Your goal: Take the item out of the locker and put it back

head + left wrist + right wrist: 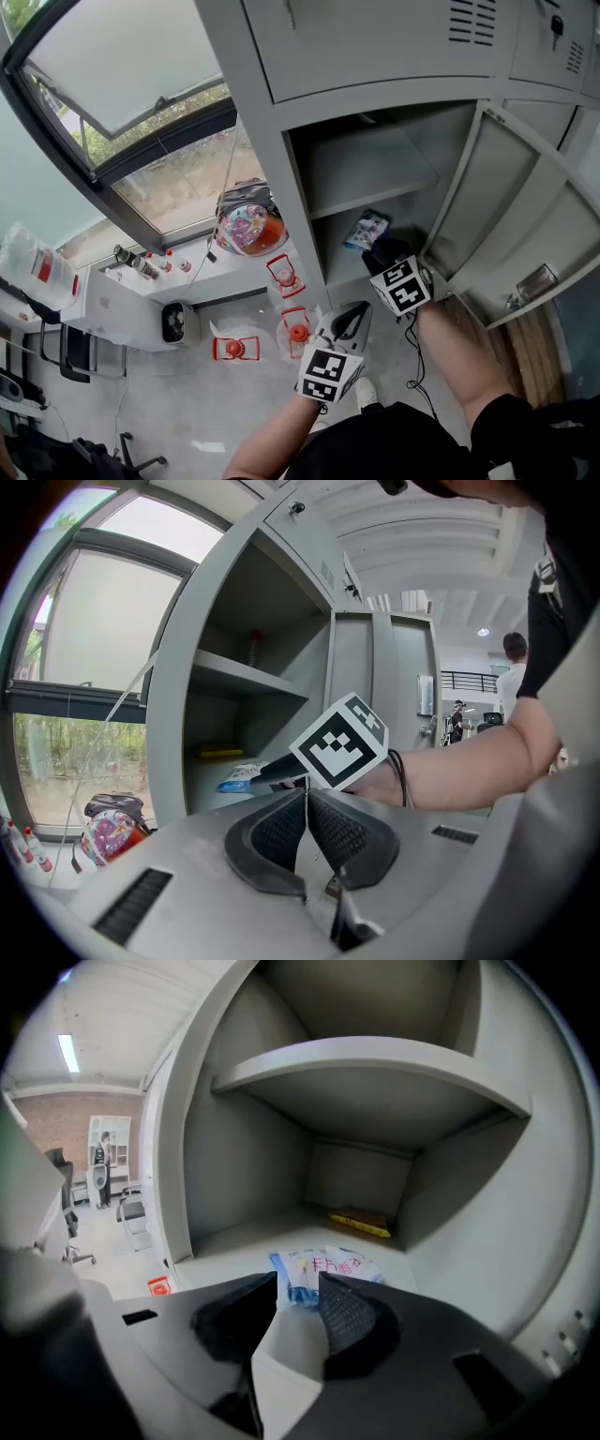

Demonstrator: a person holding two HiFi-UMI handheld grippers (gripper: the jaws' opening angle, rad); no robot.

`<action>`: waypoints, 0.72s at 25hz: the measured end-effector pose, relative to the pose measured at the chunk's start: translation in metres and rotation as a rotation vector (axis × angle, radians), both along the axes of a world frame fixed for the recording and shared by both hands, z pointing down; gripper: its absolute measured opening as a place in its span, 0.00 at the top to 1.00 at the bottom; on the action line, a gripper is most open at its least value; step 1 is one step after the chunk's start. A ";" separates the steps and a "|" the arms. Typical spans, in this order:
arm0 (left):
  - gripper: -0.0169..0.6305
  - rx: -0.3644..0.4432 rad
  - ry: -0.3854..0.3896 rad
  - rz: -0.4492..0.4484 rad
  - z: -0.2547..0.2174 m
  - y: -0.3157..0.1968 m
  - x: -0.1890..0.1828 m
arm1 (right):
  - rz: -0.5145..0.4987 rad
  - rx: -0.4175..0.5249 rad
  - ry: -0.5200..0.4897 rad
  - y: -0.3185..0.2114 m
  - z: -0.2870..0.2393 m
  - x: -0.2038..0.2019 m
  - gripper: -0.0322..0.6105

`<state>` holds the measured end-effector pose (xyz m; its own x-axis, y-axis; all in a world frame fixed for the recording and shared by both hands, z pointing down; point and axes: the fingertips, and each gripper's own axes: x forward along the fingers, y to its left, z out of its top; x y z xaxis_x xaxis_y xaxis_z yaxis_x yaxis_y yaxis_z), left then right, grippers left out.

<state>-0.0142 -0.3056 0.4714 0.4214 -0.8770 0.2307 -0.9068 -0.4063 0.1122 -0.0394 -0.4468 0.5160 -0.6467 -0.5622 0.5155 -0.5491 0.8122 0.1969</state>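
A blue-and-white packet point(366, 228) lies flat on the floor of the open locker's lower compartment point(339, 272). In the right gripper view the packet point(328, 1265) rests just beyond my right gripper point(298, 1283). Its jaws stand apart, and only the packet's near edge shows in the gap; the pads do not press on it. In the head view the right gripper point(384, 249) reaches into the compartment. My left gripper point(307, 803) is shut with nothing in it, and is held outside the locker point(349, 319), below and left of the right one.
A flat yellow item point(361, 1221) lies at the compartment's back. A shelf point(375, 178) spans the locker above. The locker door point(506, 216) stands open at the right. A bag point(248, 228) and red objects point(286, 275) lie on the floor at the left.
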 end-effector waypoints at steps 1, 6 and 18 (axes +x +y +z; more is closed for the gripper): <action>0.94 0.001 0.001 0.002 -0.001 0.002 0.000 | 0.002 0.005 -0.005 0.003 -0.002 0.002 0.66; 0.94 0.010 0.002 0.012 -0.005 0.013 -0.001 | 0.037 0.041 -0.051 0.016 -0.015 0.011 0.78; 0.94 0.019 0.013 0.046 -0.013 0.067 -0.009 | 0.091 0.034 -0.176 0.095 -0.053 0.019 0.87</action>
<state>-0.0233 -0.2390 0.4588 0.4639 -0.8610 0.2084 -0.8859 -0.4492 0.1161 -0.0206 -0.3517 0.4633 -0.6709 -0.6376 0.3785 -0.6481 0.7523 0.1184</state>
